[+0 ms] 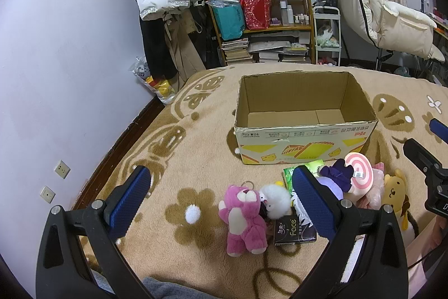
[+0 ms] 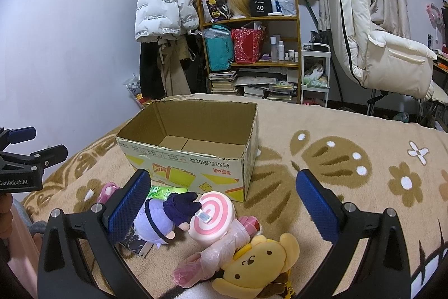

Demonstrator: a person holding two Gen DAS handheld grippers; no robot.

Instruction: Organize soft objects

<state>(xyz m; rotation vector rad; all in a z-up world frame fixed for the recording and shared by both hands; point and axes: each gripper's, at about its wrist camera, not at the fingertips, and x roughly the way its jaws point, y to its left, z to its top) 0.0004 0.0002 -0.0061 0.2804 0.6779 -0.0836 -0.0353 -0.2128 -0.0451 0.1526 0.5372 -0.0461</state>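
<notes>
An open cardboard box [image 1: 305,128] [image 2: 196,159] sits on the beige blanket, with nothing visible inside it. In front of it lies a pile of soft toys: a pink bear [image 1: 243,217], a white fluffy ball [image 1: 275,199], a purple doll [image 2: 162,217], a pink-swirl lollipop plush [image 2: 212,215] and a yellow dog plush [image 2: 257,262]. My left gripper [image 1: 224,195] hangs open above the pink bear, holding nothing. My right gripper [image 2: 224,201] is open over the lollipop plush and purple doll, also holding nothing.
A green packet [image 1: 291,173] and a black "Face" packet [image 1: 294,229] lie among the toys. The blanket [image 1: 173,159] covers a bed that ends at the purple wall on the left. Behind stand a bookshelf [image 1: 263,18], hanging coats and a white padded chair [image 2: 386,46].
</notes>
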